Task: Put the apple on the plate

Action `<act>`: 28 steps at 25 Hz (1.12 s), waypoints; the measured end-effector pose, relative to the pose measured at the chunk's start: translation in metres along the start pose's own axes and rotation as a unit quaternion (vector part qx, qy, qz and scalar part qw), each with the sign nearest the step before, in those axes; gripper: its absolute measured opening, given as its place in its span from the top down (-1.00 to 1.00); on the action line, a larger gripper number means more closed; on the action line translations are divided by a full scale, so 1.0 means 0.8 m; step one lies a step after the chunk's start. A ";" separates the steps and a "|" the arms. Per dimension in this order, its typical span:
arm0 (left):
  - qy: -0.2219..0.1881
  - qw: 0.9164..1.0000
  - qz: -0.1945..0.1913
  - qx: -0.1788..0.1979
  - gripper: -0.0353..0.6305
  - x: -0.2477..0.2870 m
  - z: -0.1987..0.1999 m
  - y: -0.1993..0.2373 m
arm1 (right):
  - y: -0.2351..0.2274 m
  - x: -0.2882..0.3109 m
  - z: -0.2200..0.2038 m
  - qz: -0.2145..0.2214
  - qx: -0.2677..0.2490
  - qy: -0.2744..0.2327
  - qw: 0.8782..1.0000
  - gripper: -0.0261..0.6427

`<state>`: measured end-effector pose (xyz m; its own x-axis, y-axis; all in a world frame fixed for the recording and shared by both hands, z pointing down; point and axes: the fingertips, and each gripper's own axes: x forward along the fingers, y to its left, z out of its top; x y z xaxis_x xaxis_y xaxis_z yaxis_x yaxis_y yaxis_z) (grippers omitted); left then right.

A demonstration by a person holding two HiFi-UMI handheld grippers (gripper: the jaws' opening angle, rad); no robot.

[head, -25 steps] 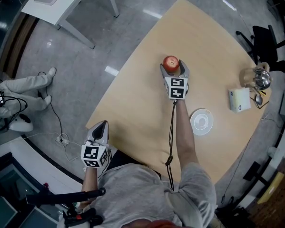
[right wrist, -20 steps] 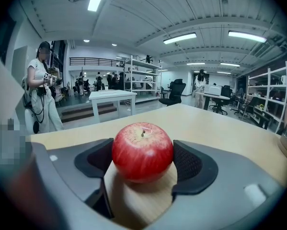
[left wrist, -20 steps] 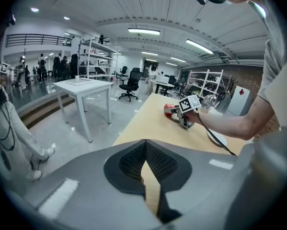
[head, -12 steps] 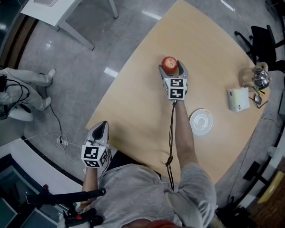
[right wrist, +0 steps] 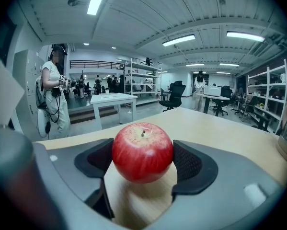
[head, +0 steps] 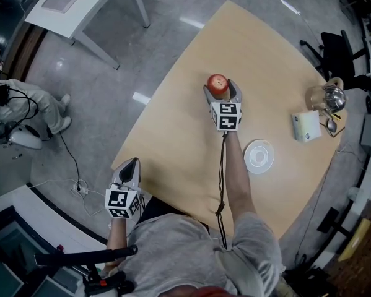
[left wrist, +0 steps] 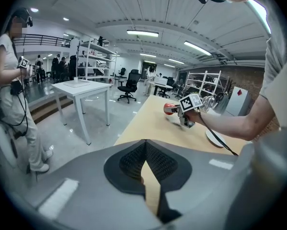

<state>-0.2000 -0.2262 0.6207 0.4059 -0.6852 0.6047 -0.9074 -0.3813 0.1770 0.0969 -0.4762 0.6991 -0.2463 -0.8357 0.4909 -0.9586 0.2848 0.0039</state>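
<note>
Over the counter (head: 266, 54), your right tool (head: 219, 86) clamps the apple (right wrist: 142, 151); your left tool (left wrist: 145, 158) has its jaws together, empty.

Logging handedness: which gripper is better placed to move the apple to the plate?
Right. The right gripper grips the apple, plate nearby; the left gripper is shut, off the table's edge.

The table (head: 173, 141) has a pale wood-grain top, smooth and matt. The apple (right wrist: 142, 151) has glossy red skin with fine pale speckles. The right hand-held gripper (right wrist: 142, 164) is matt grey plastic, and its black pads (right wrist: 190, 164) look rubbery with a fine dotted grain. The left hand-held gripper (left wrist: 145, 152) has the same finish. The plate (head: 260, 156), near the table's right edge, is smooth, white and shiny. The floor (head: 111, 73) is polished grey and mirrors the lamps.
</note>
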 end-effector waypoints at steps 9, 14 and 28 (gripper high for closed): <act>-0.012 1.000 -0.019 0.011 0.83 -0.002 0.008 -0.010 | -0.006 -0.034 0.014 -0.012 -0.003 -0.011 1.000 -0.25; -0.021 0.999 -0.029 0.016 0.83 -0.004 0.014 -0.016 | -0.007 -0.063 0.023 -0.018 0.001 -0.017 1.000 -0.25; -0.042 0.997 -0.060 0.031 0.83 -0.014 0.023 -0.039 | -0.005 -0.157 0.048 -0.042 0.007 -0.039 0.998 -0.25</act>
<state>-0.1741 -0.2179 0.5937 0.5205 -0.6815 0.5144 -0.8448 -0.4985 0.1945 0.1266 -0.3902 0.6039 -0.1755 -0.8905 0.4197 -0.9780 0.2066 0.0293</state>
